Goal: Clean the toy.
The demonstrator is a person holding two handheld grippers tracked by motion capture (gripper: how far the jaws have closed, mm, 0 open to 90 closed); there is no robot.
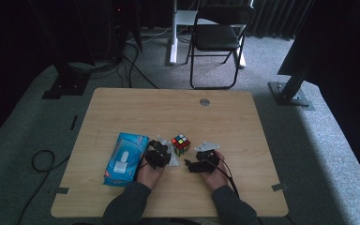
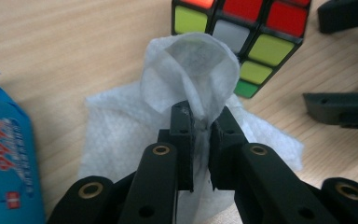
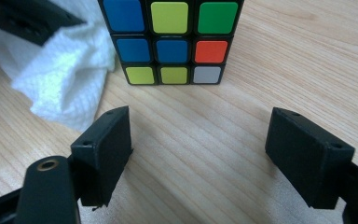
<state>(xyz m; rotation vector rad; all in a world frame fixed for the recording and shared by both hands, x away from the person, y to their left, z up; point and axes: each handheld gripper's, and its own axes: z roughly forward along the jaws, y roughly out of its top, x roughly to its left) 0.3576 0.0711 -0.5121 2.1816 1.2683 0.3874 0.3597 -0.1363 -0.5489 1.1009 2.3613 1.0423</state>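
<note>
Near the table's [image 1: 243, 117] front edge, left gripper [image 2: 200, 119] pinches a white wipe [image 2: 191, 70] just beside the cube [image 2: 261, 32]. Right gripper [image 3: 198, 140] jaws stand wide apart, holding nothing, facing the cube.

L tongs [image 2: 202, 122] pinched tight; R tongs [image 3: 198, 149] wide apart, both low.

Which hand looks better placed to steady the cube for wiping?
Right, probably. The right gripper faces the cube with open, empty jaws, while the left gripper is shut on the wipe.
</note>
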